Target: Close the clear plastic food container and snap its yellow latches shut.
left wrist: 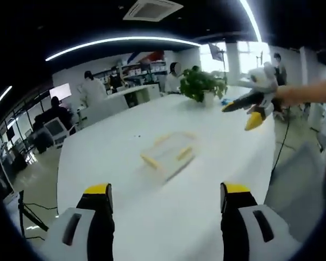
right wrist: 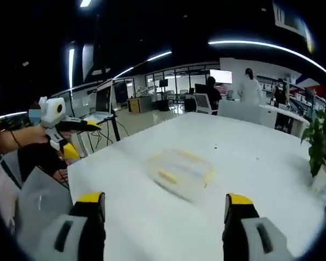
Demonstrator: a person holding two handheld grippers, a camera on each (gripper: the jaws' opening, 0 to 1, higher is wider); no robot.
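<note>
Clear container (left wrist: 168,155) with yellow latches (left wrist: 150,160) lies mid-surface (left wrist: 206,217), blurred, well apart from both grippers. Left gripper (left wrist: 165,198) and right gripper (right wrist: 165,206): jaws wide, empty. Approach from opposite sides, then press each latch squarely downward.

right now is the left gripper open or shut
Open. In the left gripper view the left gripper has its two yellow-tipped jaws standing wide apart with bare white table between them, above and short of the clear container, holding nothing.

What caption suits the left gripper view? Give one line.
Open left gripper faces clear container on white table.
</note>
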